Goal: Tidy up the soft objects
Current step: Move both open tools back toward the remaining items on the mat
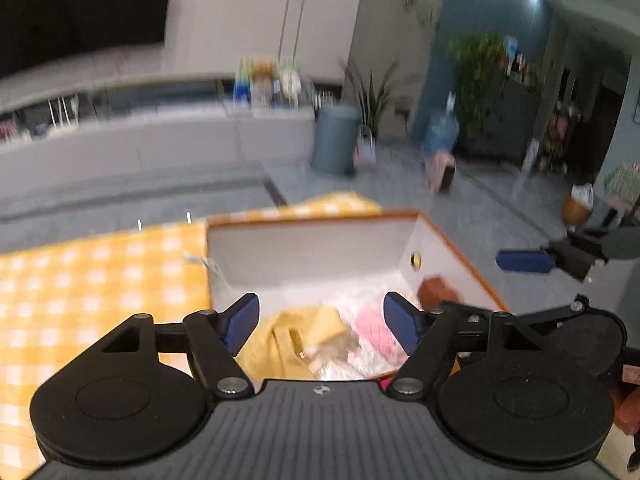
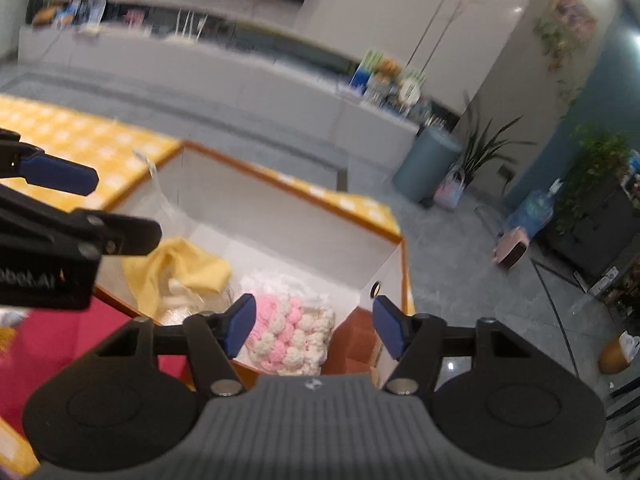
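Note:
A white box with an orange rim [image 1: 312,218] [image 2: 280,178] stands on the table. In it lie a yellow cloth [image 1: 280,340] [image 2: 188,264], a pink-and-white knitted piece [image 1: 372,328] [image 2: 288,332] in clear wrap, and a brown item [image 1: 434,290] [image 2: 356,336] at the right wall. My left gripper [image 1: 320,304] hangs open over the box's near side with nothing between its fingers. My right gripper [image 2: 314,308] is also open and empty, above the knitted piece. One blue finger [image 1: 524,262] of the right gripper shows at the right of the left wrist view. A left-gripper finger [image 2: 60,176] crosses the right wrist view.
A yellow checked tablecloth [image 1: 80,280] covers the table left of the box. A magenta surface [image 2: 52,340] lies near the box's front left corner. Beyond the table are grey floor, a grey bin [image 1: 334,138] [image 2: 428,168], potted plants and a long white counter.

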